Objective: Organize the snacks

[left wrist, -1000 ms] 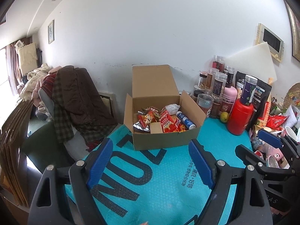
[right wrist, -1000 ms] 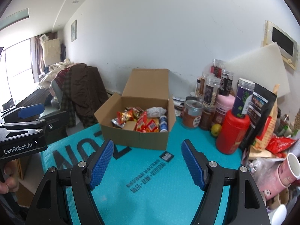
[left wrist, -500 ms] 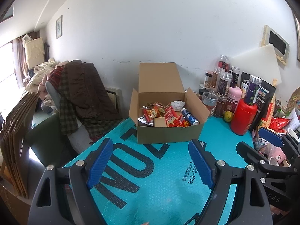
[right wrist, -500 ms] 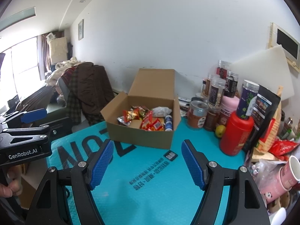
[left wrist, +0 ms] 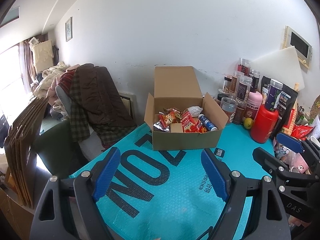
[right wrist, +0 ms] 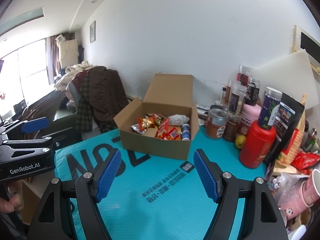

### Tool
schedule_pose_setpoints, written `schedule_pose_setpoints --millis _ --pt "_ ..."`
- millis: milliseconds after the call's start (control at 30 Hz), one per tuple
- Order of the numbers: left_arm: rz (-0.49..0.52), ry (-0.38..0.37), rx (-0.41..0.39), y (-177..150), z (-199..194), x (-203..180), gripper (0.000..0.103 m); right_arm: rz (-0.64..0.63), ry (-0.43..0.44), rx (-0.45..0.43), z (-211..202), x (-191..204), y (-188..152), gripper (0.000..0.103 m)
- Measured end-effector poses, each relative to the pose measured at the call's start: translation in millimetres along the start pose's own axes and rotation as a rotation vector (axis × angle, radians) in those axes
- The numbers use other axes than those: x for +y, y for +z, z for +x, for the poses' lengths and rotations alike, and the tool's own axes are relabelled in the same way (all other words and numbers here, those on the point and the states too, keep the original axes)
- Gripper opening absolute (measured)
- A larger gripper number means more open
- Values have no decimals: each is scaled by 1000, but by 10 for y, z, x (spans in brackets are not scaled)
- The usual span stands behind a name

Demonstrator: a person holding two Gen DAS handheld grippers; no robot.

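An open cardboard box [left wrist: 186, 141] stands at the far side of a teal mat [left wrist: 160, 190], lid flap up against the wall. It holds red snack packets [left wrist: 188, 123], a white packet [left wrist: 193, 110] and a blue tube [left wrist: 208, 122]. The box also shows in the right wrist view [right wrist: 156, 146] with the snack packets [right wrist: 166, 132] inside. My left gripper [left wrist: 162, 177] is open and empty, well short of the box. My right gripper [right wrist: 157, 175] is open and empty, also short of it.
Jars [left wrist: 243, 89], a red bottle [left wrist: 264, 124], a lime [left wrist: 248, 123] and dark bags crowd the right of the mat. Pink cups [right wrist: 306, 188] lie at the right edge. A small black tag [right wrist: 187, 167] lies on the mat. A chair draped with clothes [left wrist: 94, 100] stands left.
Both grippers have drawn back and up from the box, so it looks smaller and more mat shows. Jaws stayed open.
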State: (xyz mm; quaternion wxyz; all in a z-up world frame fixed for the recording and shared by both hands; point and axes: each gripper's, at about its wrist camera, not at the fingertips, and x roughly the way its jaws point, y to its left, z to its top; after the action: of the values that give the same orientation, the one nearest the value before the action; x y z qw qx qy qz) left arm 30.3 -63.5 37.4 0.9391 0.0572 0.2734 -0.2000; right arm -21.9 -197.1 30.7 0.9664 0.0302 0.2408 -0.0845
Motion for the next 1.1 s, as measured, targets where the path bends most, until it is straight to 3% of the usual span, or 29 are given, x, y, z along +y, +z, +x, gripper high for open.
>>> schedule_pose_setpoints --millis 1100 --pt "-14 49 17 -35 13 104 83 -23 74 -2 161 70 60 76"
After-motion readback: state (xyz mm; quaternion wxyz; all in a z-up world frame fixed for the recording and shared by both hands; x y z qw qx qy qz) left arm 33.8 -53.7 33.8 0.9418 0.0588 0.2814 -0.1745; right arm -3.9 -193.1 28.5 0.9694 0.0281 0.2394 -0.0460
